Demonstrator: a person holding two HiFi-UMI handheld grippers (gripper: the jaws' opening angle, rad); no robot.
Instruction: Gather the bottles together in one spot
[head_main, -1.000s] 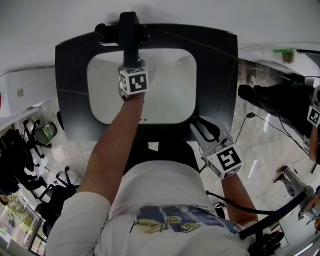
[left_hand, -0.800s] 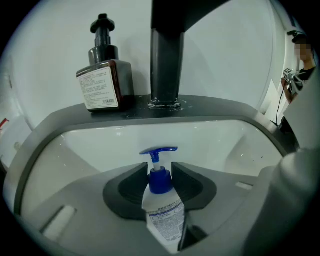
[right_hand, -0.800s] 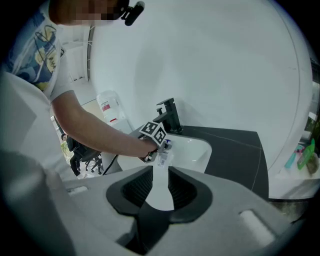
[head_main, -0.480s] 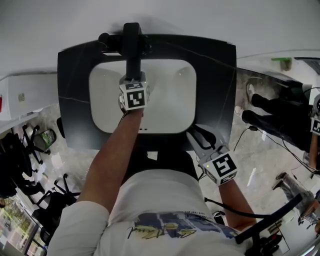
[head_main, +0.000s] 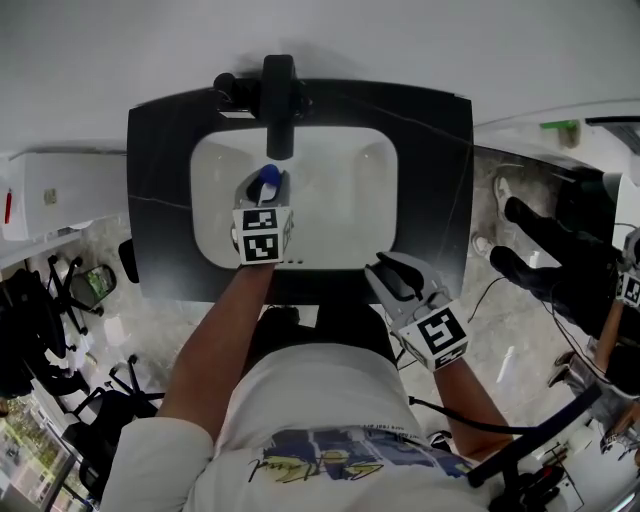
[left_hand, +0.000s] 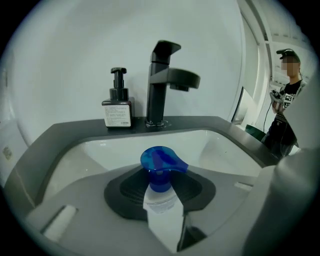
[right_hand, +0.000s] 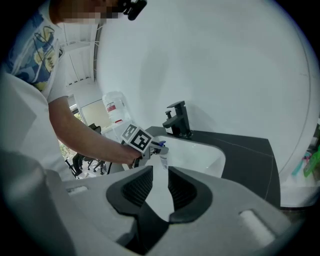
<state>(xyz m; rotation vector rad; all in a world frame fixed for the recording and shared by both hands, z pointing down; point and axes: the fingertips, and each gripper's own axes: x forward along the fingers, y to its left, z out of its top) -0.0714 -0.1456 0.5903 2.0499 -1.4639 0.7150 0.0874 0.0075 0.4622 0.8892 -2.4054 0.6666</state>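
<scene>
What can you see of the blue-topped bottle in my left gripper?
A small pump bottle with a pale, translucent-looking plastic body, a printed label and a blue pump head, its spout pointing right in the left gripper view. It stands upright in the left gripper, whose jaws have just been closing on it, over the white basin.

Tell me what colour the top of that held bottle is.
The top of the bottle is blue, clearest in the left gripper view.

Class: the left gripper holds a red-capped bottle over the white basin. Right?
No: the cap is blue, not red, as the left gripper view shows. The left gripper, whose jaws have just been closing, does hold the bottle over the basin.
</scene>
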